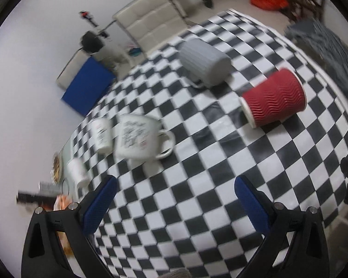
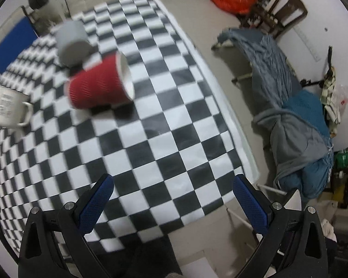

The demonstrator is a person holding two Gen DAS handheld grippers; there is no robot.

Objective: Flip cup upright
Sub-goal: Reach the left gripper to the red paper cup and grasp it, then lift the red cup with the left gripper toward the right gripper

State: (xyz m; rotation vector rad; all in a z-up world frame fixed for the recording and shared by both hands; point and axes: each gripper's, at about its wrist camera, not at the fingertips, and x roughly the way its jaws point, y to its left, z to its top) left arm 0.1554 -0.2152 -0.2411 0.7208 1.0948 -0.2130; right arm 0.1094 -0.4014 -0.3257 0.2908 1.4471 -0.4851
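A red ribbed paper cup [image 1: 275, 97] lies on its side on the checkered tablecloth [image 1: 197, 173]; in the right wrist view it [image 2: 97, 84] shows its white mouth facing right. A grey ribbed cup [image 1: 203, 61] lies on its side behind it, also in the right wrist view [image 2: 72, 41]. A white printed mug [image 1: 139, 139] with a handle sits left of centre; it shows at the left edge of the right wrist view [image 2: 8, 106]. My left gripper [image 1: 174, 199] is open and empty above the cloth. My right gripper [image 2: 171, 197] is open and empty near the table's right edge.
Two small white cups [image 1: 101, 134] [image 1: 77, 172] stand near the table's left edge, with a plate of food [image 1: 56, 169]. A cream chair [image 1: 150, 20] and blue pad [image 1: 87, 88] stand beyond the table. To the right, a cot with grey-blue blankets [image 2: 290, 92] stands beside the table edge [image 2: 232, 115].
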